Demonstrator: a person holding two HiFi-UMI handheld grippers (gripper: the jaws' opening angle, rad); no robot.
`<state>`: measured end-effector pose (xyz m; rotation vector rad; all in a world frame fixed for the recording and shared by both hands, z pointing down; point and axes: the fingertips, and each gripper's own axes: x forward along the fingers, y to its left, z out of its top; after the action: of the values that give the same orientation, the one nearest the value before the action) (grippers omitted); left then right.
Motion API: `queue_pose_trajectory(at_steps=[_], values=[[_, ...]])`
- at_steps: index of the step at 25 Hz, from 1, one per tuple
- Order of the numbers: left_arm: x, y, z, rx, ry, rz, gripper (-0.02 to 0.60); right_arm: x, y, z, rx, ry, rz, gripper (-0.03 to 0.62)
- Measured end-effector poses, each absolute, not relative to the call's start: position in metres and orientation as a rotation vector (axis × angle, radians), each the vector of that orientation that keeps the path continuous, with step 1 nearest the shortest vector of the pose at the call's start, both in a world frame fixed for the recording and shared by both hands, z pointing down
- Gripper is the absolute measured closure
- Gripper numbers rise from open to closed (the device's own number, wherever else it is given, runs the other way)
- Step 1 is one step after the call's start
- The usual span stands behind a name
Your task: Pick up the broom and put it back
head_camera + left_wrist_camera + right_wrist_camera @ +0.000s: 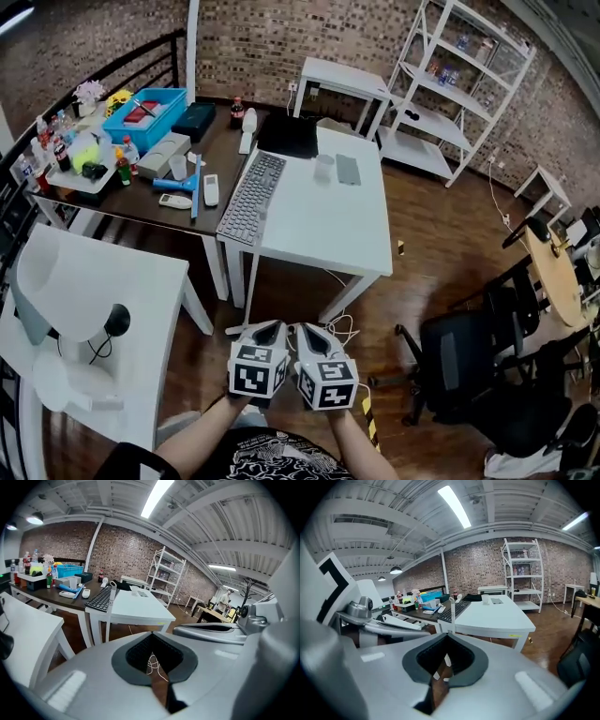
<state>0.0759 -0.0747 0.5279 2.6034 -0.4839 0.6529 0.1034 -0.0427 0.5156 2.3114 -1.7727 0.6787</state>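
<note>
Above glossy wood floor (441, 234) | smooth grey left tongs (270, 326), right tongs (305, 329) | both closed

An office-like workroom: brick walls (262, 37), white desks (328, 220), keyboard (251, 199), office chair (459, 361), metal shelving (459, 89).

- Floor (441, 234) around the white surface (328, 225): brown wood planks with a glossy finish.
- White surface: smooth, matt top.
- Wall (253, 37) behind the white surface: rough red-brown brick.
- Shelf rack (433, 120) right of the white surface: looks like white-painted metal.
- Dark surface (220, 155) left of the white surface: smooth, dark brown, wood-look.
- Blue bin (155, 134) on the dark surface: plastic.
- Left claw (272, 326) and right claw (306, 329), in front of the white surface: smooth grey plastic shells with a slight sheen and a matt dark lining inside.
</note>
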Motion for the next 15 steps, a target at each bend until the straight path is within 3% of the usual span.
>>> queue_pose_trajectory(at_steps=[9,15], values=[[0.074,-0.13,0.526,2.565,-0.61,0.65,0.575,0.112,-0.097,0.516,2.227,-1.864,0.686,0.593],[0.075,-0.165,0.528,2.538,-0.717,0.613,0.575,0.122,-0.145,0.522,2.137,-1.994,0.677,0.553]])
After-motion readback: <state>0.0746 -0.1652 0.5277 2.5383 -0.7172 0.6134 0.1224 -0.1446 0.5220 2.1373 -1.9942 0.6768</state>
